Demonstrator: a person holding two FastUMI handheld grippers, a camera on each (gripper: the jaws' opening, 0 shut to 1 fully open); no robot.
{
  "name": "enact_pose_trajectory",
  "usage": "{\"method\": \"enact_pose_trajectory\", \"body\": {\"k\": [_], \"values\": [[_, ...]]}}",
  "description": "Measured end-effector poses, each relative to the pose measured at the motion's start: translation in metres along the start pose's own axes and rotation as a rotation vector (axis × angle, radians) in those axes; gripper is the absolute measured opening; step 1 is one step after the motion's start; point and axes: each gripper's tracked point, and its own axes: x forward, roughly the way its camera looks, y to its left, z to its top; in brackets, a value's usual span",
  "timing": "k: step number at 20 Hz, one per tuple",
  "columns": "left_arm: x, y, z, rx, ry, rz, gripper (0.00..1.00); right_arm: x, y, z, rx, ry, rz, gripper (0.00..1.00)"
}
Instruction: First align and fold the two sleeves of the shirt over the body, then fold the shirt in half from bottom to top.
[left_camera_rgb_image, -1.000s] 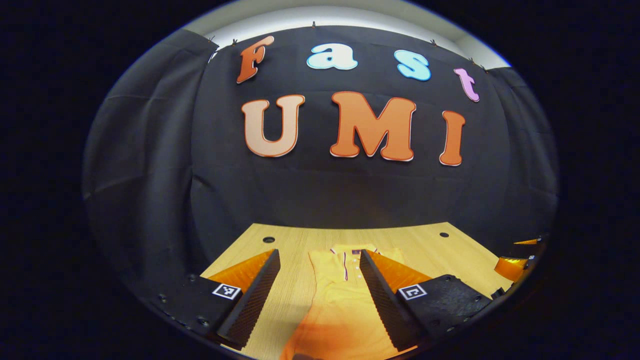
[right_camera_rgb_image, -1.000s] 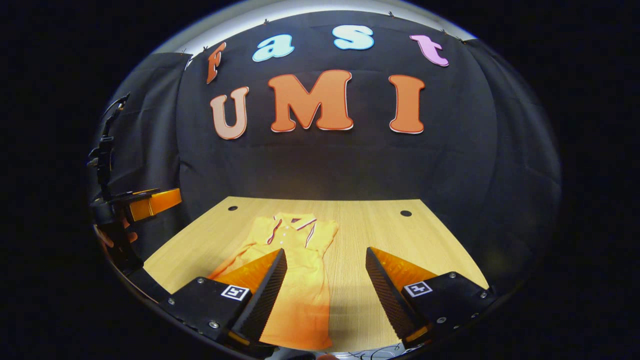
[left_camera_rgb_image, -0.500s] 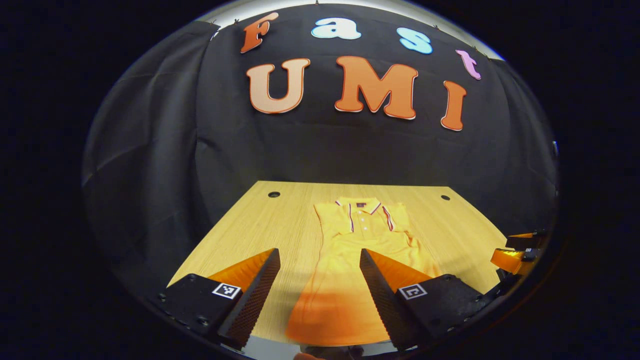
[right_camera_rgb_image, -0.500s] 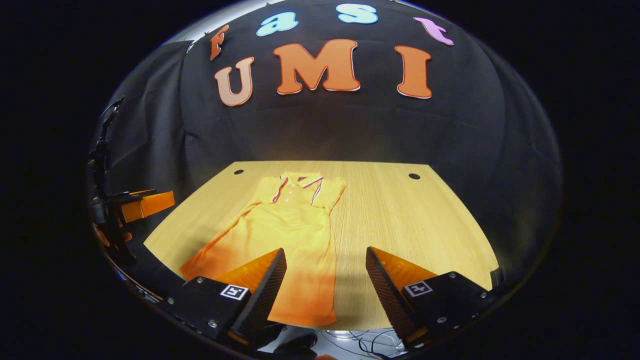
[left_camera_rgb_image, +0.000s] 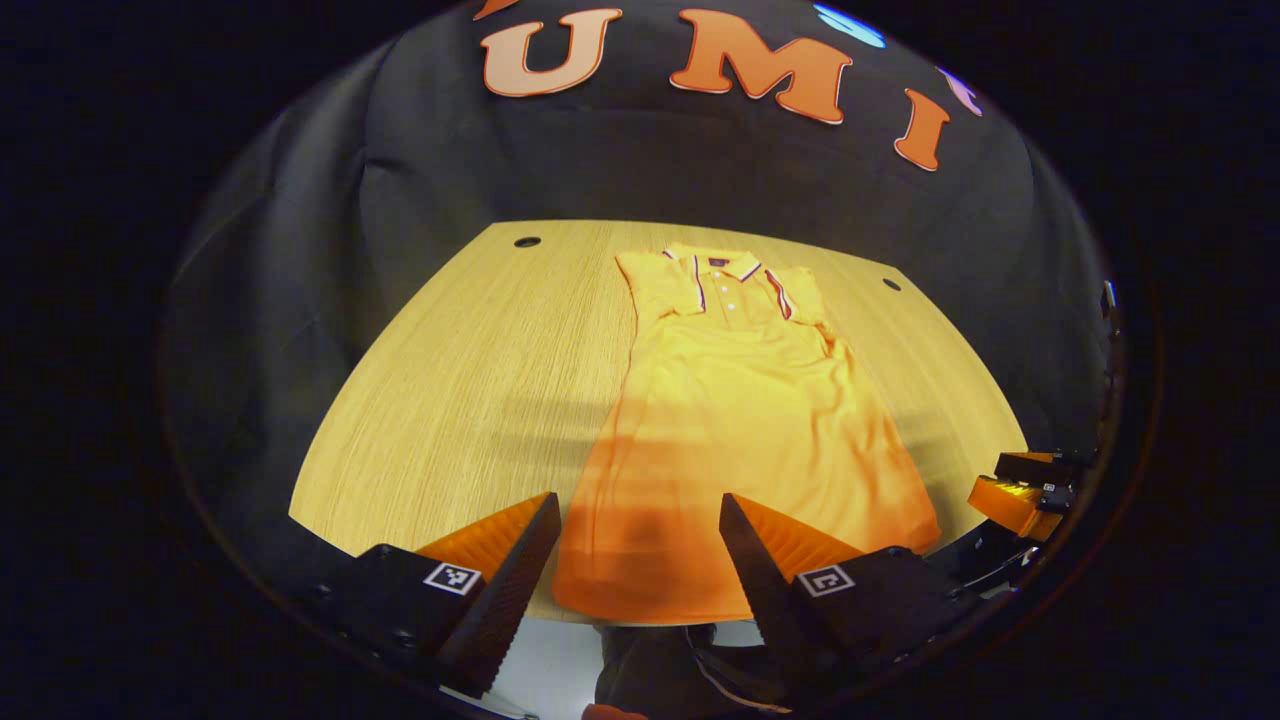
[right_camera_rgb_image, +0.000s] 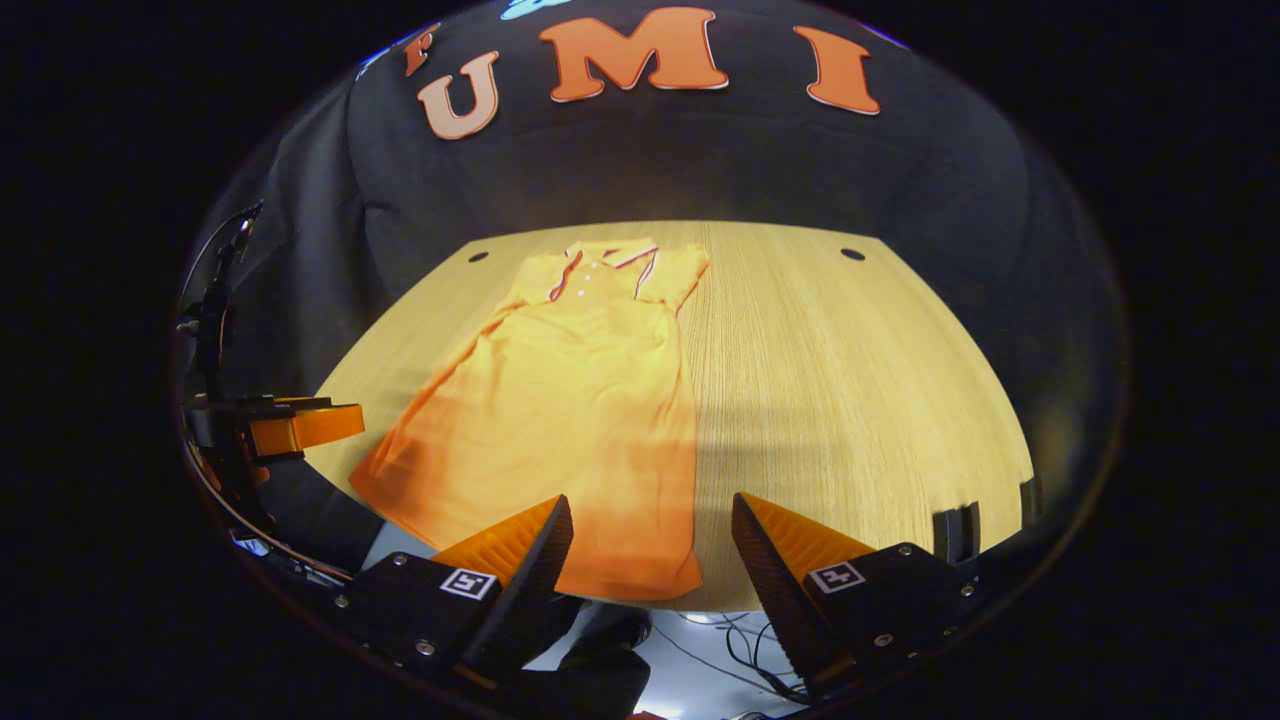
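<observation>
Sleeves lie folded over the polo shirt (left_camera_rgb_image: 740, 400), flat on the wooden table (left_camera_rgb_image: 450, 380), hem at the near edge. Left gripper (left_camera_rgb_image: 635, 560) and right gripper (right_camera_rgb_image: 650, 565) hover above the hem, fingers apart, empty. Judged next: grip both hem corners, fold toward the collar (left_camera_rgb_image: 728, 268).

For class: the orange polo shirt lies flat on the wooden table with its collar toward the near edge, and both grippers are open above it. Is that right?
Not quite. The collar points toward the far edge, by the booth wall; the hem lies at the near edge, as the left gripper view shows. The rest holds: the orange polo shirt lies flat on the wooden table, with the left gripper and right gripper open.
</observation>
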Motion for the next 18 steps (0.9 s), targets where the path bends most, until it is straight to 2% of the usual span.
{"method": "enact_pose_trajectory", "body": {"k": [6,8,13,16,18], "values": [[0.021,-0.004,-0.009,0.036,0.187,0.018,0.99,0.023,0.003,-0.037,-0.020,0.153,-0.008,0.98],[0.019,-0.004,0.006,0.044,0.203,0.039,1.00,0.026,0.002,-0.042,-0.039,0.174,-0.017,0.97],[0.031,0.001,-0.020,0.022,0.275,0.041,0.99,0.036,-0.002,-0.061,-0.045,0.232,-0.039,0.98],[0.031,-0.003,-0.017,0.044,0.268,0.042,0.98,0.041,-0.004,-0.070,-0.060,0.258,-0.051,0.95],[0.033,-0.007,-0.013,0.046,0.247,0.038,0.99,0.041,-0.004,-0.068,-0.069,0.246,-0.045,0.88]]}}
